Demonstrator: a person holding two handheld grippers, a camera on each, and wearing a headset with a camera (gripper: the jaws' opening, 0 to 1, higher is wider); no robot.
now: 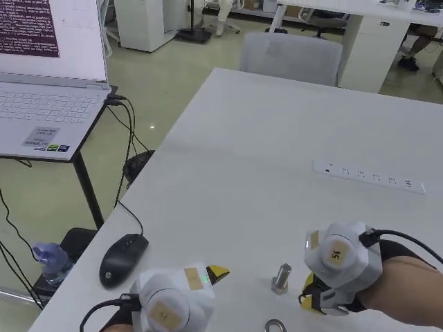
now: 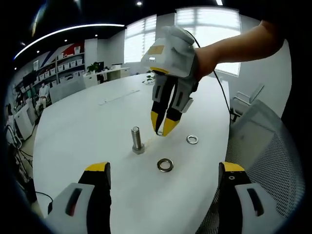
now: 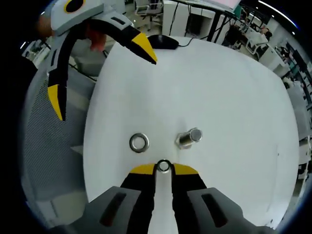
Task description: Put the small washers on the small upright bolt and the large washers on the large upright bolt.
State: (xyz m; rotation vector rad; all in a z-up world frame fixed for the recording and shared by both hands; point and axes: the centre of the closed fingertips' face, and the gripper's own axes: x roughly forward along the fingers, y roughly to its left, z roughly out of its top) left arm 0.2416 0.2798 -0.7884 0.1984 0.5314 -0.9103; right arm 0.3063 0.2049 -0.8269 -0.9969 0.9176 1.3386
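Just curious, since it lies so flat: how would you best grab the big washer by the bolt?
By its outer rim, from straight above, a jaw tip on each edge. The big washer lies flat on the table, a thin ring, so a sideways approach would likely find nothing to pinch.

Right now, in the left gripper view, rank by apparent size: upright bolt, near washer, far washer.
1. upright bolt
2. near washer
3. far washer; it lies farther from the camera, so that gap is unsure.
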